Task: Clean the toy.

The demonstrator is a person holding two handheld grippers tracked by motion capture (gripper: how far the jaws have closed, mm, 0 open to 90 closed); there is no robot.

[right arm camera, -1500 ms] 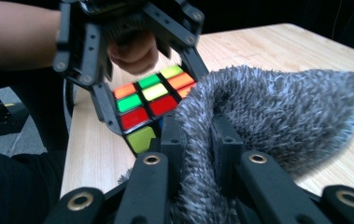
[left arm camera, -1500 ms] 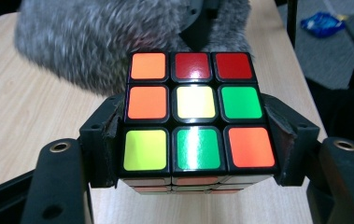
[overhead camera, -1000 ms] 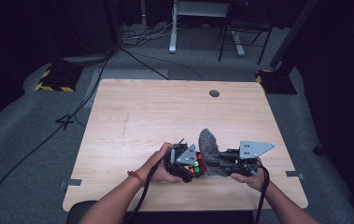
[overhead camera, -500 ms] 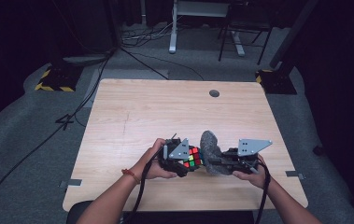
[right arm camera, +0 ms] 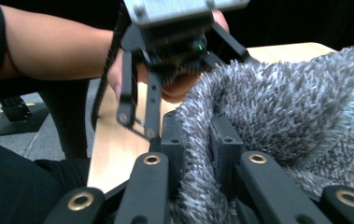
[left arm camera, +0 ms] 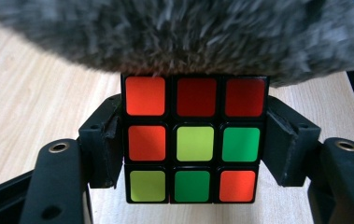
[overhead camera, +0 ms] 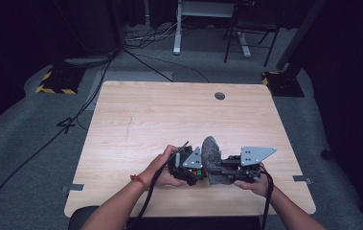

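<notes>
A scrambled colour cube with red, green and yellow squares sits between the two black jaws of my left gripper, whose pads press on its two sides. The cube's far face touches a grey furry cloth pouch. In the high view the left gripper holds the cube against the pouch near the table's front edge. My right gripper comes in from the right. In the right gripper view that gripper is shut on a fold of the furry pouch.
The light wooden table has a round cable hole at the back. Cables run over the grey floor to the left. A desk frame and a chair stand behind the table.
The left gripper has turned a little, so its grey plate now covers most of the cube in the high view. Both hands stay in about the same place by the pouch.
</notes>
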